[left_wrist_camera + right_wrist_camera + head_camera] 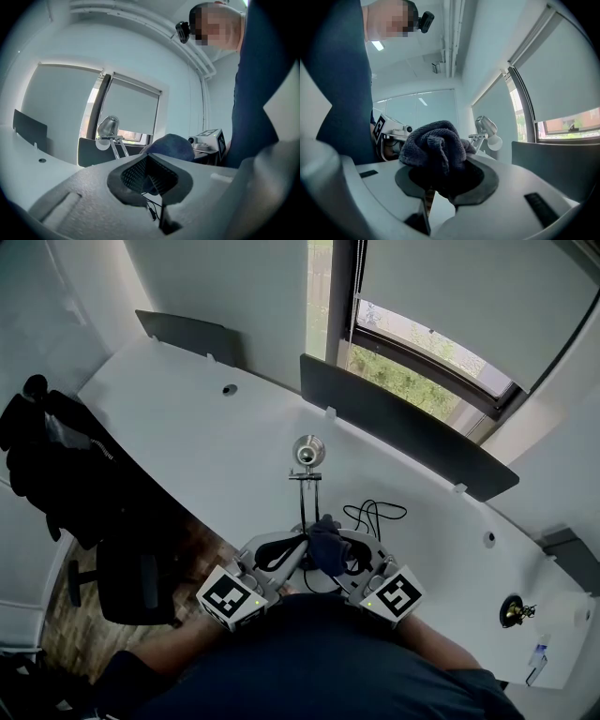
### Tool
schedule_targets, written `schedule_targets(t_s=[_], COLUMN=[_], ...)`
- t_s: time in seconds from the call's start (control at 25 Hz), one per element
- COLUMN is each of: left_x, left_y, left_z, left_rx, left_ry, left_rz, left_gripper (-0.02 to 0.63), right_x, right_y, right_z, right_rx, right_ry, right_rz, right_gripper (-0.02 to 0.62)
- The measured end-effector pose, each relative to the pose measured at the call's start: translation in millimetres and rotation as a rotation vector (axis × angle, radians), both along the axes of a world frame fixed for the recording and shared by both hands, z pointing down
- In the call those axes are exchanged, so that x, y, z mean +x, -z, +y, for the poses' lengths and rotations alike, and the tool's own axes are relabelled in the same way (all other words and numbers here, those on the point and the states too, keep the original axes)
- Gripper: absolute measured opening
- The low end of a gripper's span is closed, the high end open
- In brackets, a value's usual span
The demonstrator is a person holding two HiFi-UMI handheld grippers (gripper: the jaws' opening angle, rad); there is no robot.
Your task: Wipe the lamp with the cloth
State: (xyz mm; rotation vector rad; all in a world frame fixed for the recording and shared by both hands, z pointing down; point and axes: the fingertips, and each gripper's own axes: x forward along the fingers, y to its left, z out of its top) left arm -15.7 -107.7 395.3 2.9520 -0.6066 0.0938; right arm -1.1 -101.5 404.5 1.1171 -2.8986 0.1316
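My left claw (149, 161) sits low in front of me, its jaws pressed together at the tips with nothing that I can make out caught between them. Just past its tips, on the white worktop (187, 427), stands the lamp (307, 454). It has a small metal shade on thin paired arms, and its foot is near my claws. I judge it light and top-heavy, with a hinged arm likely to swing or tip under a firm push. I'd brace it low on the arm or at the foot, and wipe the smooth shade with gentle strokes.

To the right of the lamp's foot is the cloth (436, 145), a dark, soft, knobbly bundle. It is limp and should mould round the shade, though a loose fold could snag on the arms. My right claw (445, 171) pinches it by the lower folds, with most of the wad bulging out above the jaws.
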Motion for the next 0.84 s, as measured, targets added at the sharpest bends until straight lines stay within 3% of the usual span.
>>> schedule_targets(t_s=[0.32, 0.84], left_x=[0.0, -3.1], left_y=[0.2, 0.4], left_z=[-1.4, -1.3], left_rx=[-0.042, -0.02], left_ry=[0.017, 0.013], left_rz=[0.015, 0.009], left_gripper=[0.006, 0.006], right_x=[-0.7, -3.5], right_y=[-0.8, -1.1], right_z=[-0.3, -0.3], right_rx=[0.004, 0.001], right_ry=[0.001, 0.0], right_rz=[-0.002, -0.011], right_gripper=[0.128, 0.128])
